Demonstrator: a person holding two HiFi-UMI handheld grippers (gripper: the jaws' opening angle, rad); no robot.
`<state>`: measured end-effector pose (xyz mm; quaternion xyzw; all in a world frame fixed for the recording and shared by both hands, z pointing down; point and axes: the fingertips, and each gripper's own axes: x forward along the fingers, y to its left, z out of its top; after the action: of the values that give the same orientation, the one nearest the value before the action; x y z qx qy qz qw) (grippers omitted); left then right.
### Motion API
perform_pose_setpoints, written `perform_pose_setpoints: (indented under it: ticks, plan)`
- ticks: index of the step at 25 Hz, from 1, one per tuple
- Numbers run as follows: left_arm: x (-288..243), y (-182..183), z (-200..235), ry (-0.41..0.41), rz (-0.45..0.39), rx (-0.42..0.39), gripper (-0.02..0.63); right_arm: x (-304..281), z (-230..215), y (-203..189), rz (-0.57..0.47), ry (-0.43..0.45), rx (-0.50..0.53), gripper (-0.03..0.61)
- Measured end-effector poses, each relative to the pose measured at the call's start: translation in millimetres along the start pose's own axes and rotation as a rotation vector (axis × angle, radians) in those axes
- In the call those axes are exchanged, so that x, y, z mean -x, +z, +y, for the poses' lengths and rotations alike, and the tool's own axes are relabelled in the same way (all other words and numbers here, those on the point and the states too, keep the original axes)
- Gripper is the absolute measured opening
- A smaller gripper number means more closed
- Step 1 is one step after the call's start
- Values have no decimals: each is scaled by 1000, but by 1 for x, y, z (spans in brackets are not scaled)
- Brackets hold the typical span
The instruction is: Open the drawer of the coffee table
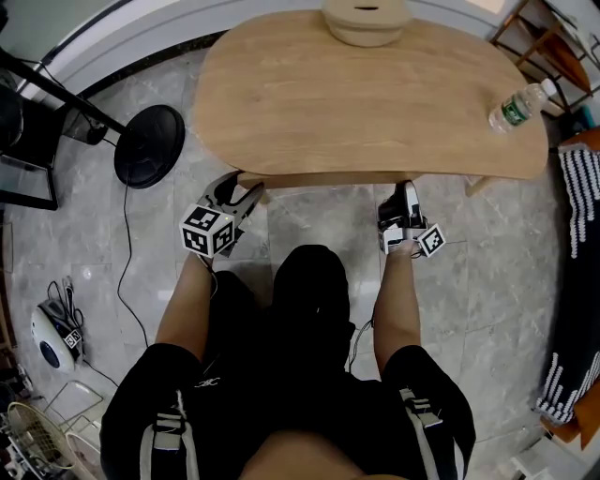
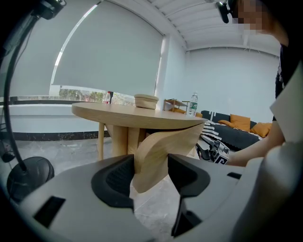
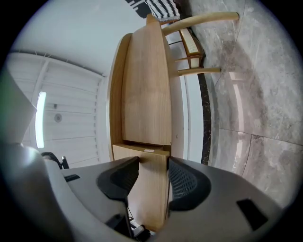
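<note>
Floor: grey stone tiles (image 1: 487, 272) lie under the table and under both grippers.
Coffee table: the coffee table (image 1: 366, 103) has a wide, rounded wooden top. Its near edge sits just above the tips of both grippers.
Drawer: the drawer (image 1: 323, 179) is under the table's near edge. A thin strip of its wooden front shows there and runs from one gripper to the other.
Left gripper: the left gripper (image 1: 242, 190) points at the left end of the drawer and tips down a little. Its black pads (image 2: 118, 177) sit close on each side of the wooden front and hold it between them.
Right gripper: the right gripper (image 1: 404, 194) is at the right end of the drawer, rolled onto its side. Its pads (image 3: 187, 182) stand fairly wide and press on both faces of the drawer's wooden board.
Arms: the person's bare arms (image 1: 394, 300) reach forward, one behind each gripper.
Bowl: a wooden bowl (image 1: 366, 21) sits on the table top, far past both grippers, by the far edge.
Water bottle: a clear water bottle (image 1: 518, 106) with a green label stands on the top, far off to the right of the right gripper.
Stand base: a black round stand base (image 1: 148, 145) rests on the floor, to the left of the left gripper and a bit past it.
</note>
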<state>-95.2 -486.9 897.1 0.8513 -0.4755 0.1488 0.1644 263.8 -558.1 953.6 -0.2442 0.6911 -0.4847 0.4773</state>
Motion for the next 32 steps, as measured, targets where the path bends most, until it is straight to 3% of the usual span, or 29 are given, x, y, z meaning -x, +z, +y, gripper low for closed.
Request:
perform_pose_setpoints:
  ticks: [7,25,32]
  plan:
    - [26,-14,-16,-23,8,-24,229,29,15,-16,-3,-14,8,209]
    - [99,-53,-68,-190,63,-87,183,116,61,-54,-24,-63,26,207]
    - [118,-67,-81,-217,65,-72,179,139,67,-64,-45,-117,54,206]
